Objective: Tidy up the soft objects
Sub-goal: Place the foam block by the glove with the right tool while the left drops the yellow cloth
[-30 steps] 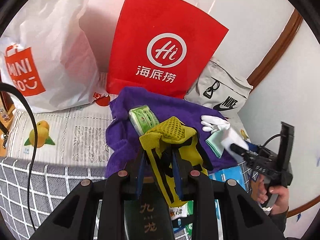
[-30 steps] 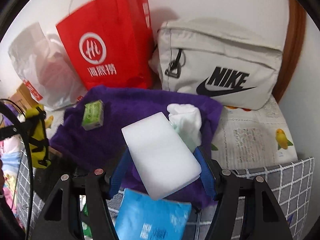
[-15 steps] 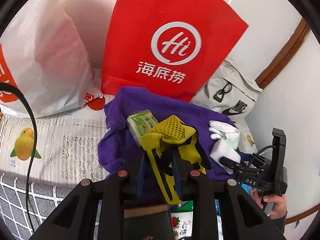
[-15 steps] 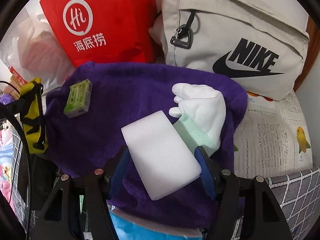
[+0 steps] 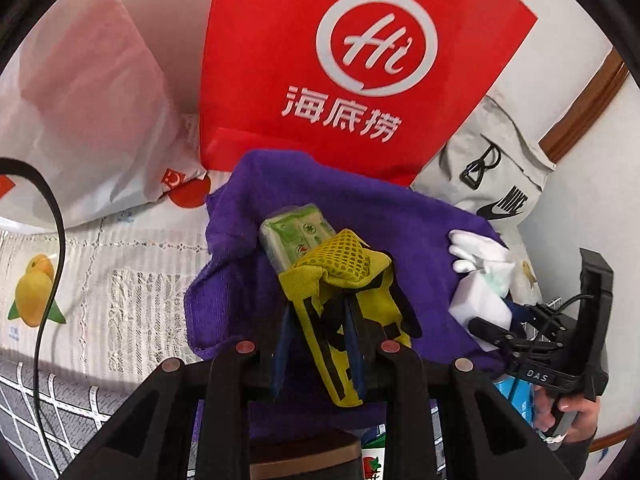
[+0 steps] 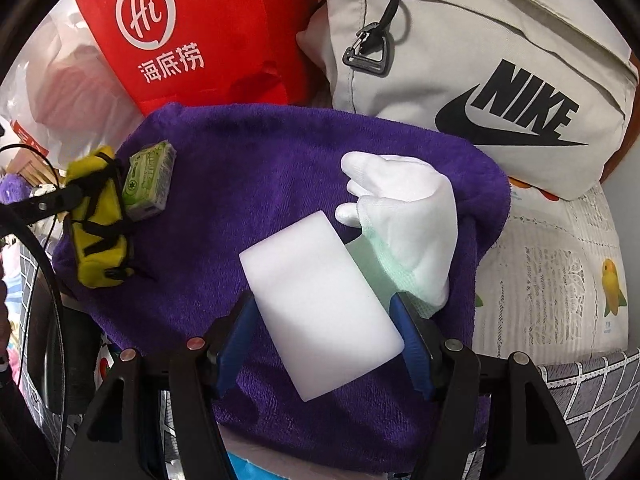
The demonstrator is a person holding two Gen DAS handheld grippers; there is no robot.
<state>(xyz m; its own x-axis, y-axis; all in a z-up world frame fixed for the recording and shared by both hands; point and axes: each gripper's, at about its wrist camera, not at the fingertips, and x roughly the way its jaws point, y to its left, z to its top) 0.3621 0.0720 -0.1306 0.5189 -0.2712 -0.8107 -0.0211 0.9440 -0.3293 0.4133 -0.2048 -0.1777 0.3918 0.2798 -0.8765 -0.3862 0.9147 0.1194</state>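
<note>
The left tongs (image 5: 318, 340) are clamped on a yellow mesh glove (image 5: 344, 276), which hangs over the near edge of a purple towel (image 5: 360, 208) and touches a green tissue pack (image 5: 294, 236) lying on it. The right tongs (image 6: 320, 344) grip a white sponge block (image 6: 320, 304) by its two sides, low over the same towel and just beside a white glove (image 6: 404, 216). Behind the towel stand a red paper bag (image 5: 352, 60) and a grey Nike pouch (image 6: 480, 72).
</note>
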